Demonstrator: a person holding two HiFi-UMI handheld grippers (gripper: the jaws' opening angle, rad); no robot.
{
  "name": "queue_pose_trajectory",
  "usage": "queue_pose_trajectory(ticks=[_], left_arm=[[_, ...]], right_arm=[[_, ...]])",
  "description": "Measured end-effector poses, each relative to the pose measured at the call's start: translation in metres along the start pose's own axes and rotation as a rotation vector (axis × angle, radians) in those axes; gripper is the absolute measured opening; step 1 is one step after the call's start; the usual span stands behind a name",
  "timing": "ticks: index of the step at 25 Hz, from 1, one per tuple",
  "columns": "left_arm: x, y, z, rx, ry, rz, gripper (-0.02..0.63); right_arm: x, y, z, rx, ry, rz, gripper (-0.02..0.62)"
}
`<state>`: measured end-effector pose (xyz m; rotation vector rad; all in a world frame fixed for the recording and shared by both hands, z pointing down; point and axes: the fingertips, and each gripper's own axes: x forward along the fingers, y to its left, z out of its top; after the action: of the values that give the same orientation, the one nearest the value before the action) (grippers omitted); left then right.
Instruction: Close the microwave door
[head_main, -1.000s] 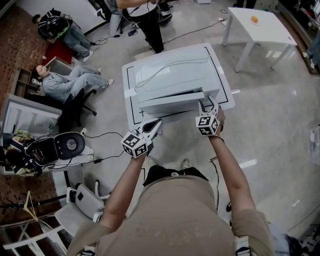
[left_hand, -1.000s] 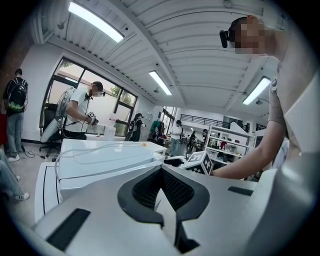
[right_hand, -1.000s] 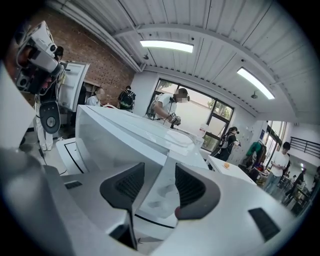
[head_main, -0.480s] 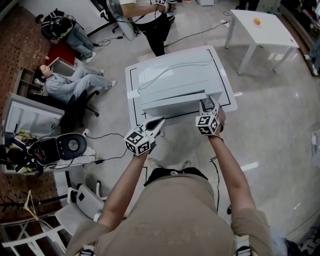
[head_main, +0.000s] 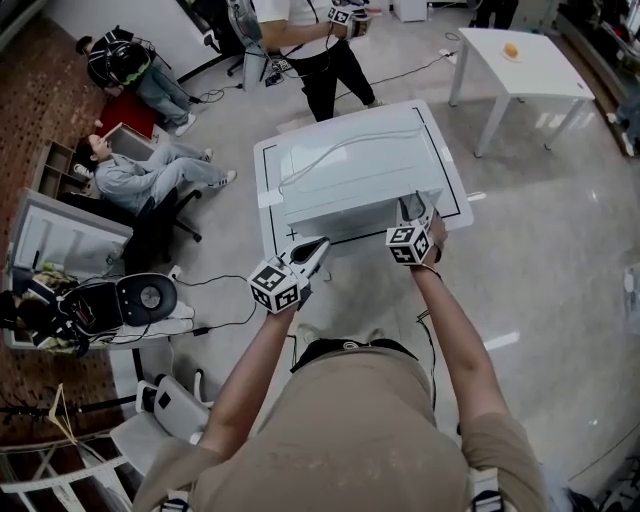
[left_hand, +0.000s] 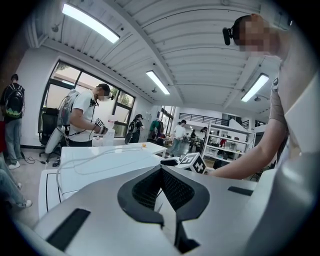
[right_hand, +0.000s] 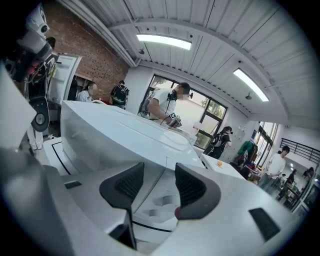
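The microwave (head_main: 350, 175) stands in the middle of a white worktop (head_main: 268, 215) with a black line around its edge, and a thin cable (head_main: 330, 150) lies over its top. Its door (head_main: 340, 215) is on the near side and looks closed, flush with the front. In the right gripper view the door (right_hand: 100, 145) fills the left part of the front, and a straight seam divides it from the panel on the right. The right tool (head_main: 412, 205) is at the near right corner of the microwave, pointing at the front. Its jaws are opening and stand wide apart. Nothing is gripped between them; through the gap of the right tool (right_hand: 157, 169) only the seam and the panel are visible. The left tool (head_main: 322, 243) hangs in the air just near the worktop's near edge, to the left of the right tool and apart from the microwave. The jaws of the left tool (left_hand: 161, 170) are together and hold nothing. Far to the right stands a small white table (head_main: 525, 70), well apart from the worktop. A person (head_main: 310, 40) stands on the far side, and another person (head_main: 130, 170) sits at the left.
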<state>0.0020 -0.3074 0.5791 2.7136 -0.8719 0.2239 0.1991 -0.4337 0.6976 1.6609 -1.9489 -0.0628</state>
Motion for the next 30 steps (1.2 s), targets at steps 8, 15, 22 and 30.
queue_pose_trajectory(ticks=[8, 15, 22, 30], left_arm=[[-0.014, -0.001, 0.011, 0.0, -0.033, 0.005, 0.005], [-0.036, -0.012, 0.081, 0.01, -0.22, -0.004, 0.005], [-0.068, -0.035, 0.134, 0.086, -0.299, -0.01, 0.005], [-0.096, -0.04, 0.132, 0.098, -0.315, 0.05, 0.006]], right_arm=[[-0.053, -0.009, 0.059, 0.086, -0.183, 0.079, 0.192], [-0.126, -0.016, 0.116, 0.247, -0.297, 0.229, 0.19], [-0.2, -0.016, 0.177, 0.267, -0.441, 0.274, 0.187], [-0.251, -0.004, 0.191, 0.238, -0.507, 0.28, 0.176]])
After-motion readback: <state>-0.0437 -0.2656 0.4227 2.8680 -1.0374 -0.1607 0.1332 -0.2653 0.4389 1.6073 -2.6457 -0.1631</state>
